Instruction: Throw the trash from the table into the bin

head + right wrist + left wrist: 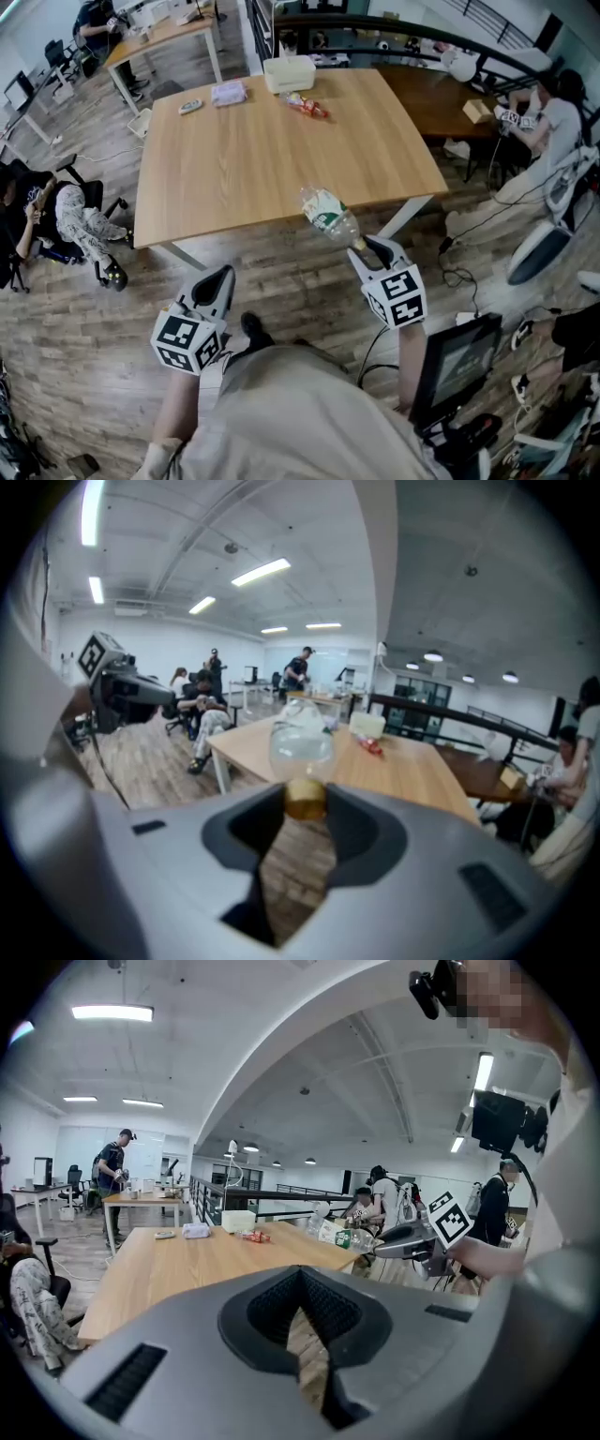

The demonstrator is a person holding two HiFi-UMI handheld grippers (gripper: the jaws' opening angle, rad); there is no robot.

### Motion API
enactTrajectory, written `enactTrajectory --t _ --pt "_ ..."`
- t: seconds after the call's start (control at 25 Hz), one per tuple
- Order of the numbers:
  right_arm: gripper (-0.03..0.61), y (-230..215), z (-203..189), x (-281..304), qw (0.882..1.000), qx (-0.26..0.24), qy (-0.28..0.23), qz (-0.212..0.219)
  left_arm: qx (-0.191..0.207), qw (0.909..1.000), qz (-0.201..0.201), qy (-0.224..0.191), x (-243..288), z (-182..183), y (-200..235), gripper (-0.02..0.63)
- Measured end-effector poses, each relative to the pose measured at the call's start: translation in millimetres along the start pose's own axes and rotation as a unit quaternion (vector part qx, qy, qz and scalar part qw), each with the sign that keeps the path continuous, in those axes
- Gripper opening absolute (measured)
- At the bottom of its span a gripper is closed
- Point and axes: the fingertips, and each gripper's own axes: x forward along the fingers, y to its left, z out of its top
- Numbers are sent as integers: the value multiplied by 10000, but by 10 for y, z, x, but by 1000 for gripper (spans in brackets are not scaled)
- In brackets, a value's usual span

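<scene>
**Item 1: plastic bottle [328, 216].** Clear, thin-walled and apparently empty, with a green-and-white label round the body and a yellowish cap. It is off the counter [234, 178], in the air just past the near right edge and above the wooden floor [281, 272]. The cap end points at the person and the body points away and slightly up. Held by the neck like this, the light body stays clear of the jaws, and it should drop freely once they part.

**Item 2: right gripper [305, 803].** The jaws stand partly open, closed on the bottle's cap and neck. The rest of the bottle sticks out beyond the tips.

**Item 3: left gripper [302, 1288].** The jaws are fully together with nothing between them. It hangs low at the near left, off the counter, and looks idle while the right one carries.

**Item 4: remaining on the counter, far side.**
- A red snack wrapper [305, 105].
- A white box [289, 72] at the far edge.
- A pale packet [228, 92], left of the box.
- A small flat object [190, 106], further left again and too small to name.

The wrapper is probably trash yet to be collected.

**Item 5: bin.** It shows in no view, so the carry presumably has some way to go.
</scene>
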Motion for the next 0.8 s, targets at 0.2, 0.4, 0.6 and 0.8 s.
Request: enactTrajectory --t 0.2,0.4,0.6,0.8 --pt "141 -20 -184 -118 9999 73 -27 133 69 9997 221 119 -174 -111 -196 20" --pt "141 56 -257 -136 9994 45 -37 335 20 9988 475 155 -348 -173 -258 20" --pt "141 245 -238 -134 9985 -40 -64 547 -113 9977 649 177 -538 -305 -265 20" --pt "141 454 -189 -105 9975 -127 -3 702 -208 9965 795 119 -754 -367 -180 20"
